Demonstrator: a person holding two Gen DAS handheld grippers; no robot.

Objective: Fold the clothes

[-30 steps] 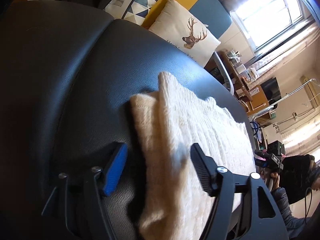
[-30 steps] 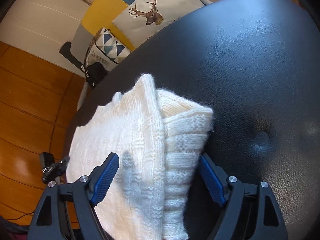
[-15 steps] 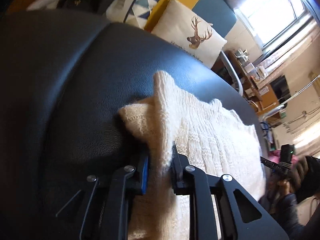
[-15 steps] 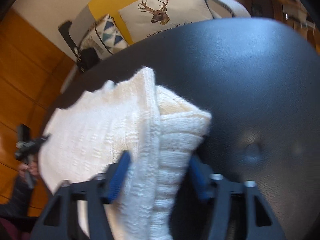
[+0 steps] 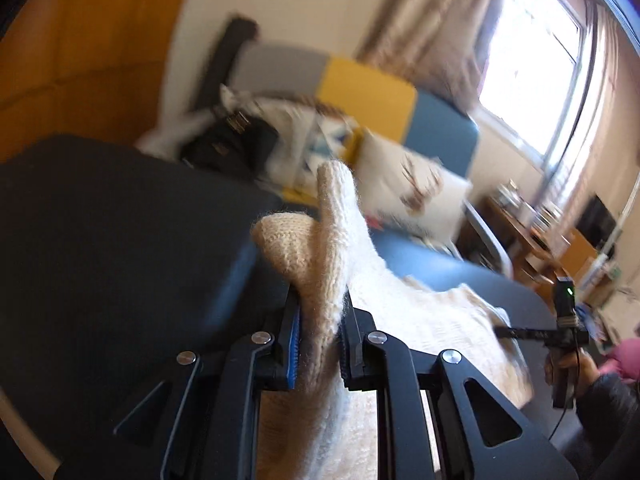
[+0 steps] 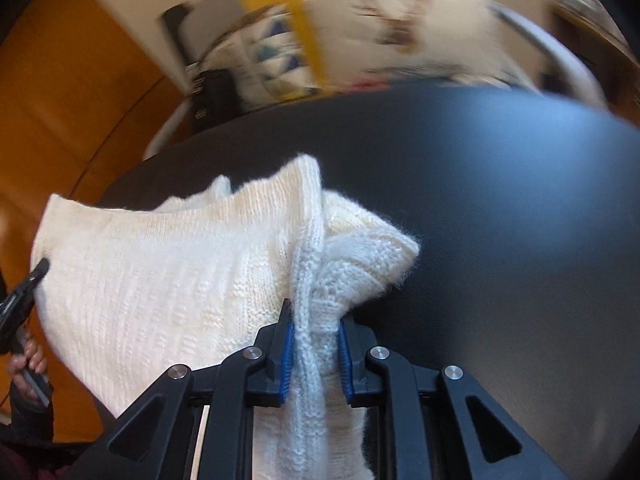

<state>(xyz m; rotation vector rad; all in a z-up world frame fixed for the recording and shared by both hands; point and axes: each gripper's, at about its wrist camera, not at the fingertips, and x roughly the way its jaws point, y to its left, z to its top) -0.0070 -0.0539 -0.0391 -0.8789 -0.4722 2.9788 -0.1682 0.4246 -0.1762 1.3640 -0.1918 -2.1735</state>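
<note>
Both grippers, wide open a second ago, are now lifting the sweater: left gripper clamping a bunched fold, right gripper closing on a knit edge. Cream sweater is hanging partly off the black cushion. Judging soft, light, stretchy; gripping thick seams is looking safest
</note>
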